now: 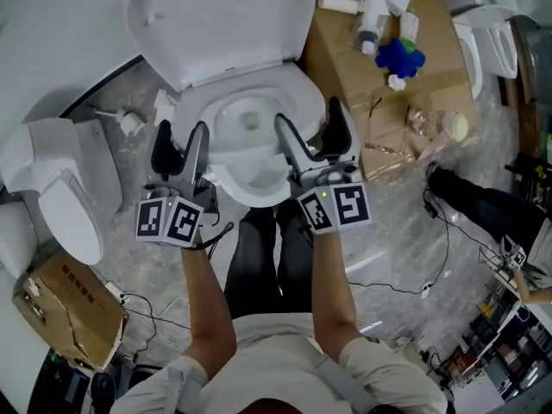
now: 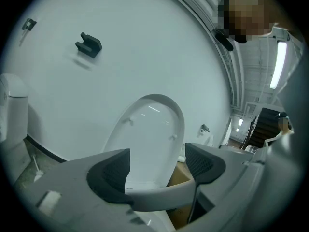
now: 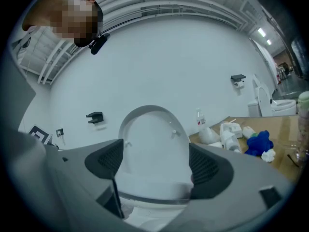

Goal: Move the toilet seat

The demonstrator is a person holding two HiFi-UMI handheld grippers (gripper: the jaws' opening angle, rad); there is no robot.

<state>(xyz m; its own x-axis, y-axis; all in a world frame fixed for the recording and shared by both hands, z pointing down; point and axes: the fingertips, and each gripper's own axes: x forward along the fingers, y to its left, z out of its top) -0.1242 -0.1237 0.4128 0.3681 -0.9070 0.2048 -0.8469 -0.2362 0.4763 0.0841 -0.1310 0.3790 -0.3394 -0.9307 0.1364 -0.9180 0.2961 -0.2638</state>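
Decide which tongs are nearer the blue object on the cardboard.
Right. The right tongs are over the side of the toilet bowl that faces the blue object; the left tongs are at the bowl's opposite side, farther away.

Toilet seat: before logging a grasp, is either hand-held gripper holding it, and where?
No clamped hold: both the left hand-held gripper and right hand-held gripper stand open, with the front rim of the toilet seat crossing between their pads.
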